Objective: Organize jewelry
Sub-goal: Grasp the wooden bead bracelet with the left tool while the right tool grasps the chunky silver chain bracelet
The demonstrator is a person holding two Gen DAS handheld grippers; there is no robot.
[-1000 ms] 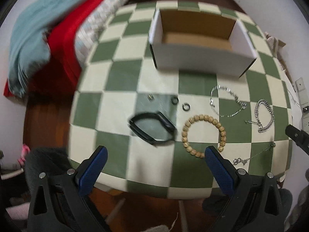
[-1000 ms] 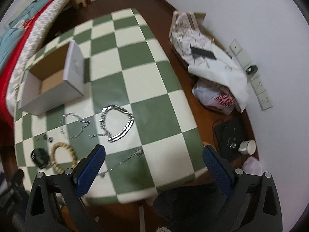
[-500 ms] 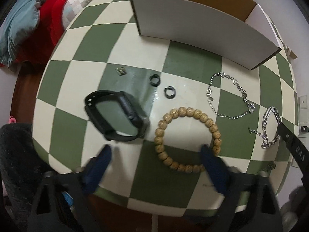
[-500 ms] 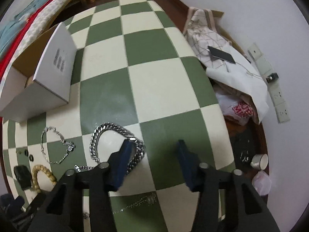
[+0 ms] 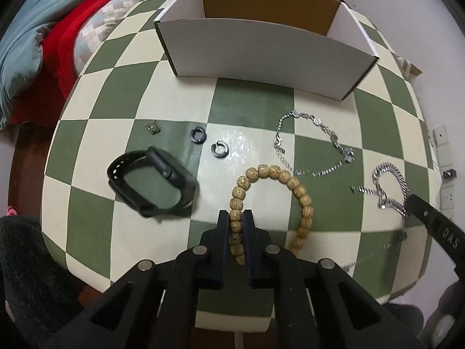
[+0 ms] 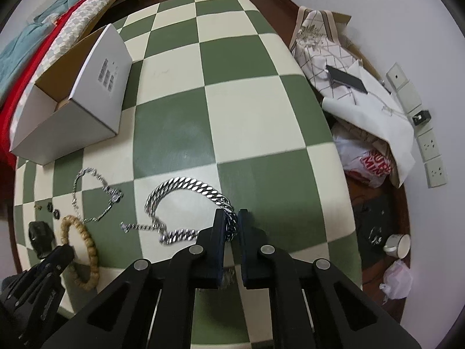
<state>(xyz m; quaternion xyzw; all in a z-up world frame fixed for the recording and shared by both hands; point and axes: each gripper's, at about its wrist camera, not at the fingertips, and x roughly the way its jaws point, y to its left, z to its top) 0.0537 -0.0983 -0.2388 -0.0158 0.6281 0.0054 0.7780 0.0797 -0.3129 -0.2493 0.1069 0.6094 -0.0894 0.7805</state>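
Observation:
On the green-and-cream checkered table [image 6: 241, 110] my left gripper [image 5: 235, 213] points steeply down, shut on the left side of a wooden bead bracelet [image 5: 290, 180]. The jaws of my right gripper [image 6: 231, 213] are closing, with their pads pressed on the thick silver chain bracelet [image 6: 186, 183] between them. An open white cardboard box [image 5: 261, 49] stands behind the jewelry. A black smartwatch [image 5: 151, 180], two dark rings [image 5: 198, 135] [image 5: 219, 149], a small charm [image 5: 153, 128] and a thin silver bracelet [image 5: 316, 125] lie loose on the table.
A bed with red and blue blankets [image 5: 43, 37] borders the table's left side. Bags [image 6: 363, 160], a white cup [image 6: 398, 244] and wall sockets [image 6: 433, 168] sit on the floor side to the right. A fine chain [image 5: 377, 253] lies near the table's front edge.
Both grippers have dropped toward the table and gone from wide open to closed, the left onto the bead bracelet and the right onto the thick silver chain.

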